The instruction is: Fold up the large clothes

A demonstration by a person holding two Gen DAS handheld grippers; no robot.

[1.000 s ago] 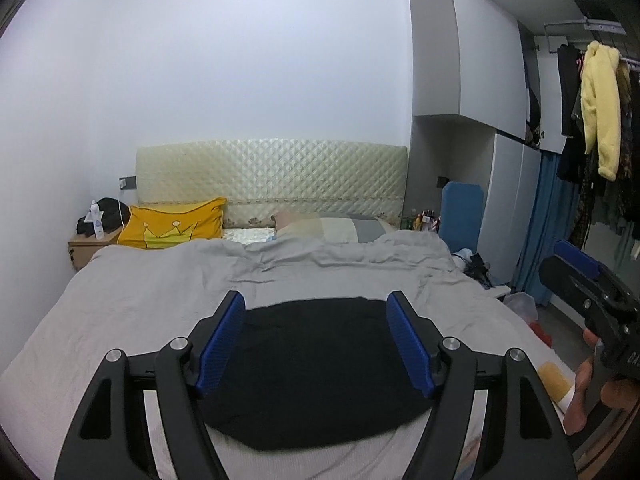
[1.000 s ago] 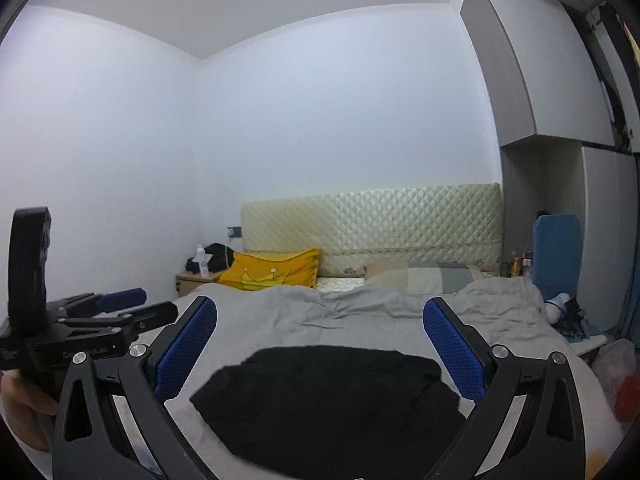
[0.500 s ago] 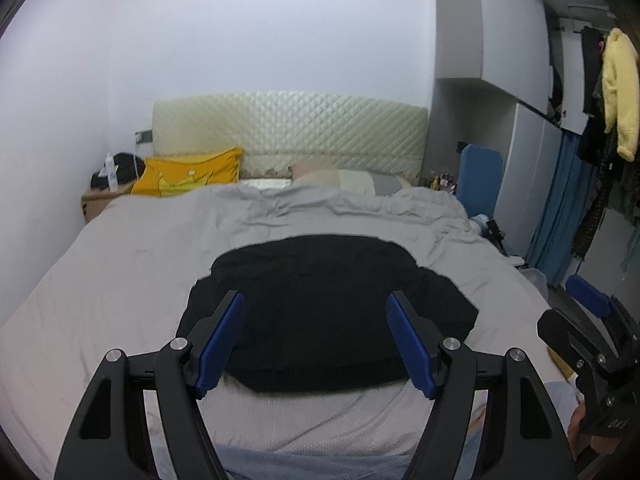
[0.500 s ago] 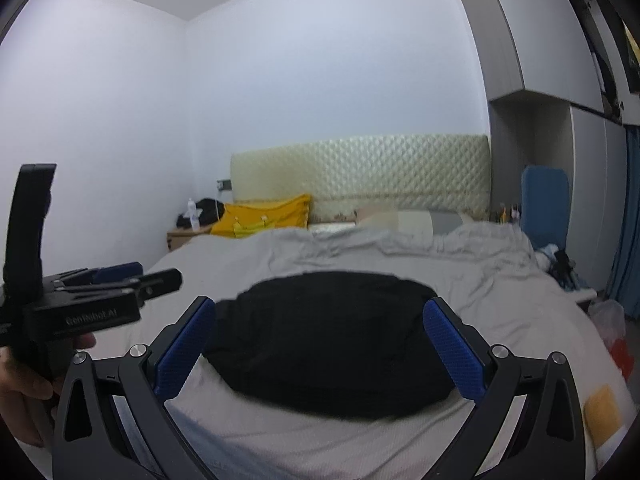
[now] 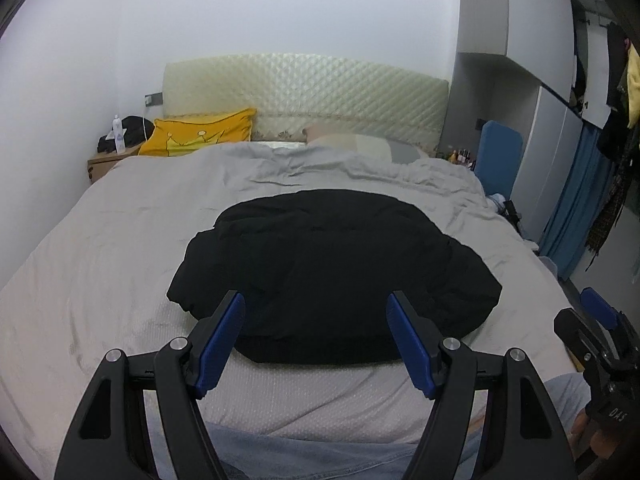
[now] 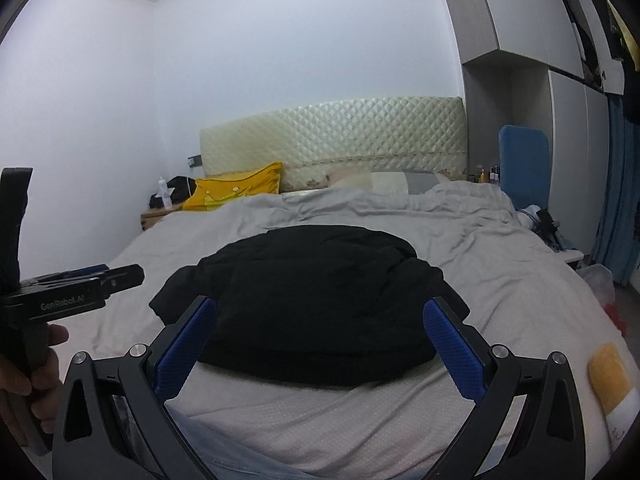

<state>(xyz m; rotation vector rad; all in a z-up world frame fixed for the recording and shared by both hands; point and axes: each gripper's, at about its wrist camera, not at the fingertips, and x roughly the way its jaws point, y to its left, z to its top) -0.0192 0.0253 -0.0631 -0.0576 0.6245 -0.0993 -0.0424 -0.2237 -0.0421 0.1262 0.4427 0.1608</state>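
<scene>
A large black garment (image 5: 332, 272) lies bunched in a rounded heap on the grey bed (image 5: 100, 248), near its foot. It also shows in the right wrist view (image 6: 312, 304). My left gripper (image 5: 316, 340) is open and empty, held above the bed's near edge just short of the garment. My right gripper (image 6: 320, 344) is open and empty, also just short of the garment. The right gripper shows at the far right of the left wrist view (image 5: 600, 344). The left gripper shows at the far left of the right wrist view (image 6: 76, 284).
A yellow pillow (image 5: 200, 138) and a grey pillow (image 5: 360, 146) lie by the quilted headboard (image 5: 304, 96). A nightstand (image 5: 108, 162) stands at the back left. A blue chair (image 5: 500, 152), wardrobes (image 5: 552, 152) and hanging clothes (image 5: 620, 120) are on the right.
Both grippers have tilted down and moved closer to the bed, so the black garment now fills more of each view. Both stay open.
</scene>
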